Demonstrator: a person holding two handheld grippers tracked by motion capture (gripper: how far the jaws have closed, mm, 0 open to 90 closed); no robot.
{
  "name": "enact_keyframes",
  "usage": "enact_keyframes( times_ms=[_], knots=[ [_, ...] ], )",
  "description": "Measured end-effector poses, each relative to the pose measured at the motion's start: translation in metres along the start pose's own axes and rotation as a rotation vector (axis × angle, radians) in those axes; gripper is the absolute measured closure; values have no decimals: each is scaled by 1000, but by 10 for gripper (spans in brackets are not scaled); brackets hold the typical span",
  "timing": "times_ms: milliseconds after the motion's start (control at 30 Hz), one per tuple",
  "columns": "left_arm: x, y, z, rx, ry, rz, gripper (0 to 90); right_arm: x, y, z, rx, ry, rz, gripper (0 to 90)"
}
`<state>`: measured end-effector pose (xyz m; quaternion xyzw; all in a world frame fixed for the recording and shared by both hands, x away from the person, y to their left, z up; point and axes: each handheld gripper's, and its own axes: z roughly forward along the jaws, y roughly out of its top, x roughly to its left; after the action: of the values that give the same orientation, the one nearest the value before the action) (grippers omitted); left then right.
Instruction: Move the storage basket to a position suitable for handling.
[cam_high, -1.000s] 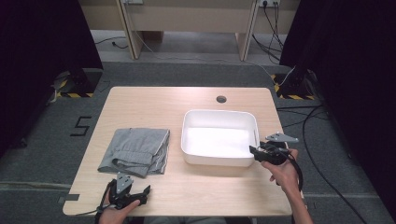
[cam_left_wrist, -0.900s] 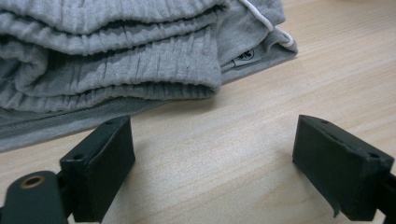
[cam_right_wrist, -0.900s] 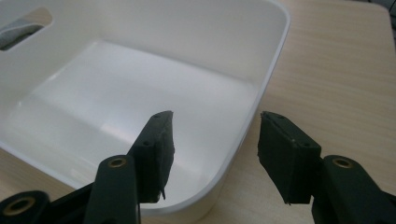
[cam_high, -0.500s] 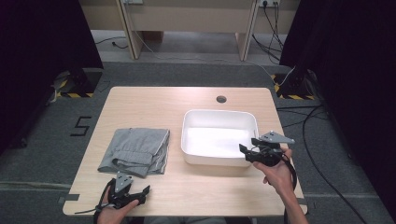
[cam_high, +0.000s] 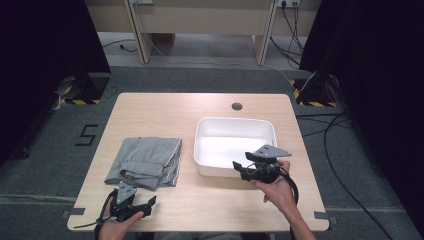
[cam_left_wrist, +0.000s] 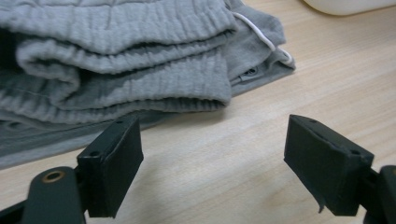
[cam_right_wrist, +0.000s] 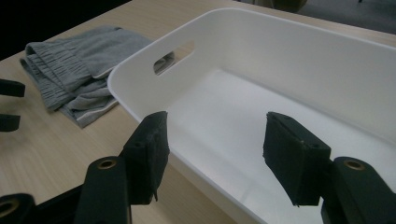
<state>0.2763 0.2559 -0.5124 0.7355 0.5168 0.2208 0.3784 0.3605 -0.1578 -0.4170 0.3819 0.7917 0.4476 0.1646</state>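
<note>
Right gripper (cam_high: 243, 168) shifted left along near rim of empty white plastic tub (cam_high: 234, 125), jaws just widened, nothing between. Left gripper (cam_high: 145, 206) jaws wide, empty, just short of folded grey cloth shorts (cam_high: 147, 161) left of tub. Pickup likely next.

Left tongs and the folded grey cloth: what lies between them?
Nothing: a bare strip of light wooden table separates the open left tongs from the folded grey cloth, in the left gripper view.

Cloth (cam_high: 146, 161) left of tub (cam_high: 235, 125) (apart)
</note>
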Motion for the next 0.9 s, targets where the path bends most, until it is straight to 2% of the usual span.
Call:
enact_keyframes(
  times_ms=[133, 200, 400, 700, 733, 800, 900],
  knots=[
    [4, 2, -2, -10, 6, -14, 188, 8, 2, 8, 0, 22, -16, 405],
    [6, 5, -4, -22, 11, -16, 190, 18, 5, 16, 11, 48, -31, 404],
    [11, 14, -10, -43, 21, -17, 190, 35, 17, 29, 5, 89, -57, 404],
    [22, 22, -16, -48, 35, -25, 190, 58, 26, 52, 26, 144, -92, 405],
    [22, 22, -16, -48, 35, -25, 190, 60, 27, 54, 27, 147, -94, 405],
    [25, 24, -17, -48, 8, -45, 189, 64, 28, 58, 32, 156, -99, 405],
    [30, 28, -18, -62, 7, -59, 189, 71, 30, 64, 35, 170, -112, 405]
  ],
)
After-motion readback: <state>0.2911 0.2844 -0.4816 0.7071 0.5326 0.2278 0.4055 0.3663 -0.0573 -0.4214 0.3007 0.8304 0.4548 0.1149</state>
